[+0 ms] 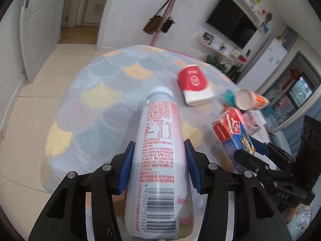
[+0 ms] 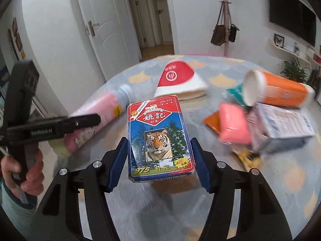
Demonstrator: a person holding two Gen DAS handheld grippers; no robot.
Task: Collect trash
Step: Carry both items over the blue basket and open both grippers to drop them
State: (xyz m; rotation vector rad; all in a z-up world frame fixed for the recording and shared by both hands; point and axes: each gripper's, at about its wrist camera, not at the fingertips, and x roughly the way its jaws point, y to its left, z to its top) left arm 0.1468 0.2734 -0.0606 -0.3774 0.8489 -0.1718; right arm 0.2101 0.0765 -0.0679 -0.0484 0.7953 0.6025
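The bottle is clamped in the left gripper, the card box in the right gripper, both above the table. Beyond the box, a paper cup, orange tube and wrappers remain uncollected.

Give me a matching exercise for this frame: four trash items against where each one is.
Items:
1. drink bottle
2. playing-card box
3. red paper cup
4. orange tube

Places:
A. lying on the table, flattened
B. between the right tool's pads
C. lying on the heap, open end facing the camera
D. between the left tool's pads

Pairs: 1-D, 2-B, 3-A, 4-C
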